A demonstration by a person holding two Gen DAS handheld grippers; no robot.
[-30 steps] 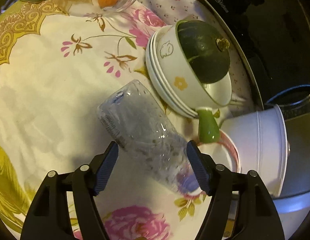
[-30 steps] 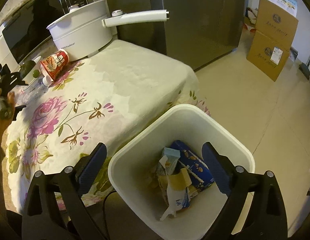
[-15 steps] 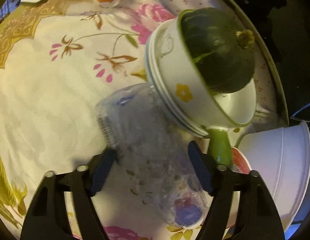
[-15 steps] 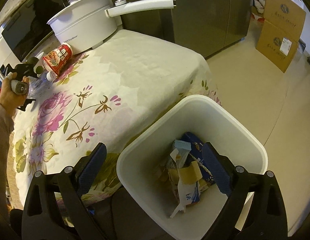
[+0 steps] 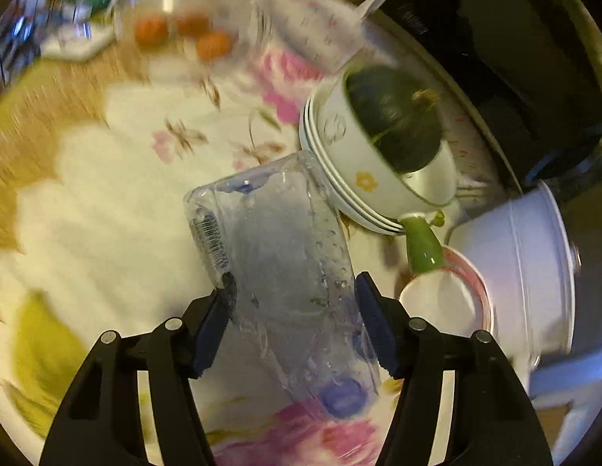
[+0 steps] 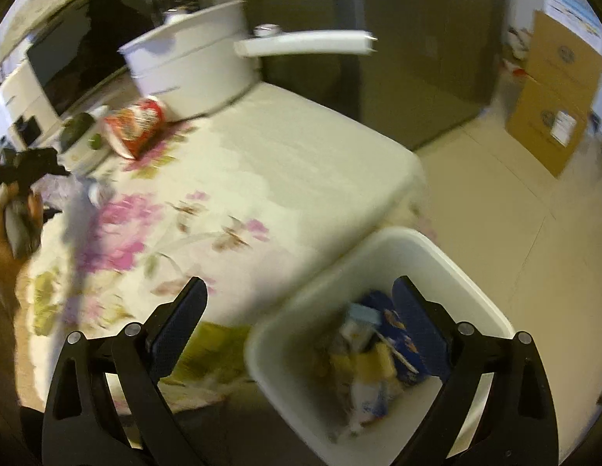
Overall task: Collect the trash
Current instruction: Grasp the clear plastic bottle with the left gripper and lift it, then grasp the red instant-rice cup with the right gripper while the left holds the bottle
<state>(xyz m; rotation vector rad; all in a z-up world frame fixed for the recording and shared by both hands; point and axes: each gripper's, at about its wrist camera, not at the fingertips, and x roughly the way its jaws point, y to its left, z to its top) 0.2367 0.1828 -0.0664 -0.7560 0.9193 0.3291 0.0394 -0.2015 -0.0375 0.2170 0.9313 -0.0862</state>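
My left gripper [image 5: 293, 291] has now closed on the clear plastic bottle [image 5: 277, 256] and tipped it up off the floral tablecloth [image 5: 107, 209], so it's ready for the white bin [image 6: 382, 256] under my empty, wide-open right gripper [image 6: 297, 310].

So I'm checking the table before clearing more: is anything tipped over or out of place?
Yes. A red noodle cup lies on its side on the tablecloth, next to the white pot. The clear plastic bottle is tilted between the left gripper's fingers, its blue cap toward the camera.
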